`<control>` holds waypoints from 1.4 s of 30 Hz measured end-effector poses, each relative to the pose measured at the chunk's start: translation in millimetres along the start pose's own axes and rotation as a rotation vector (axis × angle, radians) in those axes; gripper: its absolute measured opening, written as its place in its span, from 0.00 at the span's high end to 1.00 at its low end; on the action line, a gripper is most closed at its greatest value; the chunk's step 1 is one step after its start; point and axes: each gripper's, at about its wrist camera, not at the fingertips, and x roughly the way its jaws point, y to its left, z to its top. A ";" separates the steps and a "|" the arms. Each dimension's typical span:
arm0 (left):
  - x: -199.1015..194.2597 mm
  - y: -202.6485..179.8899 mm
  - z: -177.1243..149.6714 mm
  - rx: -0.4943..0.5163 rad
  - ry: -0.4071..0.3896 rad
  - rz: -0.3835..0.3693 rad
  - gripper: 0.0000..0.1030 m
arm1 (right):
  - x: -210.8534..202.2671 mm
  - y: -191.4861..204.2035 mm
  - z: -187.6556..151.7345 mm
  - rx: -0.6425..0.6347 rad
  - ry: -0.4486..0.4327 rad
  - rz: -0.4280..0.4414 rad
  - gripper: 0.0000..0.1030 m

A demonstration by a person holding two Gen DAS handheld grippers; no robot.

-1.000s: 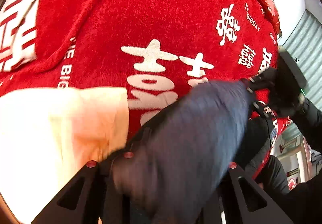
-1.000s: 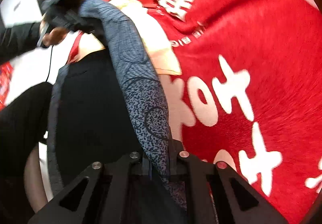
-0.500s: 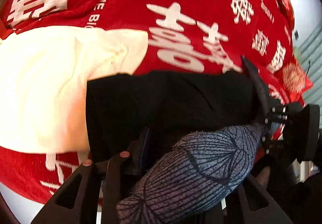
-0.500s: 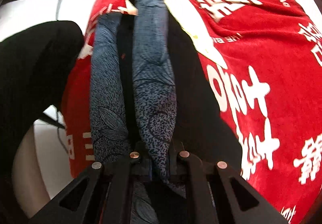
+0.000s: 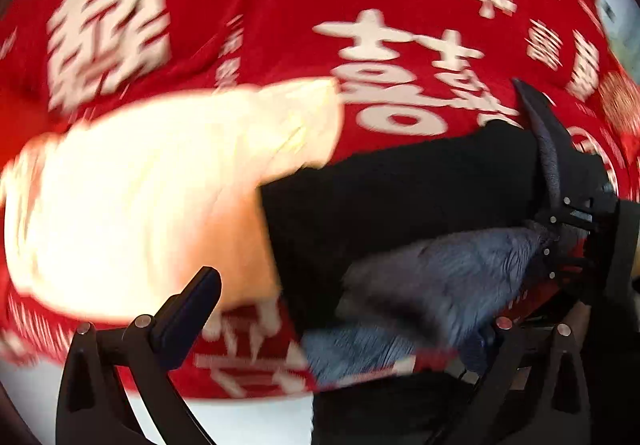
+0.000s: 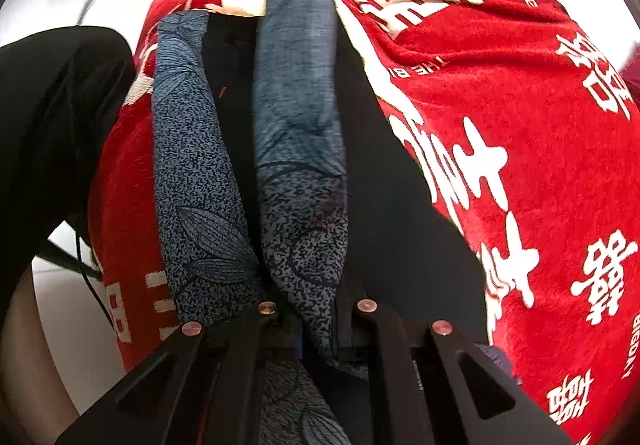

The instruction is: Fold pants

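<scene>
**One fold laid over, right side still clamped**

I read this as partway through. The pants [image 6: 296, 149], black with blue patterned bands, lie across the near edge of the red blanket [image 6: 520, 93] with white characters, and one band sits doubled over beside the other, so I judge a first fold is already down. What is left, as I see it: letting go on the right, smoothing the layers, and probably another fold to make the bundle compact

My right gripper [image 6: 316, 309] has its jaws together, pinching the end of the patterned band right at the tips. My left gripper [image 5: 344, 309] has its jaws wide apart; the left finger [image 5: 188, 309] stands clear over the blanket with nothing between the two, though the blue cloth lies close against the right finger

The right wrist view is sharp and gives me the length of the pants: two patterned bands running away from me with black cloth between and to the right, plus a dark-clothed leg [image 6: 56, 117] beyond the blanket's edge. The left wrist view is smeared by motion, but it alone shows the cream cloth [image 5: 152, 197] spread on the blanket just beside the black part of the pants, and the other gripper at the far right holding the fabric end
</scene>
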 end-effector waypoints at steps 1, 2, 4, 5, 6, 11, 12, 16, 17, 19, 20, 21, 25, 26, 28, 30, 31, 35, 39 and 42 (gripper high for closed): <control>-2.0 6.5 -7.1 -0.040 0.008 0.001 0.00 | 0.4 -0.3 0.2 0.002 -0.001 -0.007 0.88; -5.0 11.1 -14.4 -0.072 0.009 0.010 0.00 | 0.1 1.2 0.1 -0.005 -0.003 -0.019 0.88; -17.5 14.8 -29.5 -0.106 -0.025 0.029 0.00 | -1.4 7.2 -0.4 -0.047 -0.004 -0.038 0.87; -25.2 15.6 -35.2 -0.117 -0.043 0.032 0.00 | -2.3 11.1 -0.9 -0.071 -0.005 -0.055 0.87; -35.1 16.1 -40.4 -0.132 -0.070 0.030 0.00 | -2.9 14.3 -1.4 -0.093 -0.006 -0.070 0.87; -62.3 1.6 -27.7 -0.212 -0.149 -0.023 0.00 | -6.0 27.4 -2.2 -0.173 -0.010 -0.140 0.87; -60.6 -8.2 -18.3 -0.213 -0.151 -0.032 0.00 | -6.0 28.6 -2.0 -0.174 -0.007 -0.145 0.87; -26.6 -62.3 16.3 -0.185 -0.121 -0.054 0.00 | -6.1 32.3 -3.4 -0.157 -0.006 -0.165 0.87; -7.6 -78.5 22.6 -0.172 -0.099 -0.055 0.00 | -6.6 32.5 -3.6 -0.146 -0.006 -0.168 0.87; 24.1 -96.0 25.9 -0.161 -0.028 -0.057 0.00 | -7.4 31.0 -3.3 -0.124 -0.005 -0.171 0.87; 42.3 -103.2 24.2 -0.158 0.020 -0.044 0.00 | -8.1 29.3 -3.7 -0.105 -0.003 -0.170 0.87; 61.0 -108.6 18.5 -0.152 0.075 -0.027 0.00 | -8.1 29.3 -3.7 -0.105 -0.003 -0.170 0.87; 94.7 -108.9 -13.9 -0.177 0.154 0.010 0.00 | -12.4 34.2 -8.3 -0.090 -0.001 -0.194 0.84; 91.5 -109.5 -17.2 -0.171 0.144 0.006 0.00 | -14.6 36.0 -9.7 -0.091 0.002 -0.191 0.82; 90.8 -109.9 -18.3 -0.176 0.146 0.007 0.00 | -22.6 33.4 -12.1 -0.068 -0.003 -0.175 0.67; 93.1 -112.8 -17.0 -0.177 0.151 0.025 0.00 | -36.7 20.7 -14.7 0.003 -0.017 -0.147 0.19; 93.4 -115.0 -16.2 -0.178 0.152 0.038 0.00 | -44.6 13.2 -16.7 0.041 -0.029 -0.124 0.17; 96.5 -117.7 -14.6 -0.200 0.136 0.068 0.00 | -76.4 -40.3 -31.6 0.310 -0.064 -0.027 0.16; 94.2 -117.3 -17.3 -0.210 0.111 0.086 0.00 | -81.4 -133.4 -62.2 0.747 -0.049 0.003 0.15; 93.3 -117.6 -17.5 -0.208 0.097 0.088 0.00 | -68.6 -178.6 -79.9 0.925 0.047 -0.038 0.15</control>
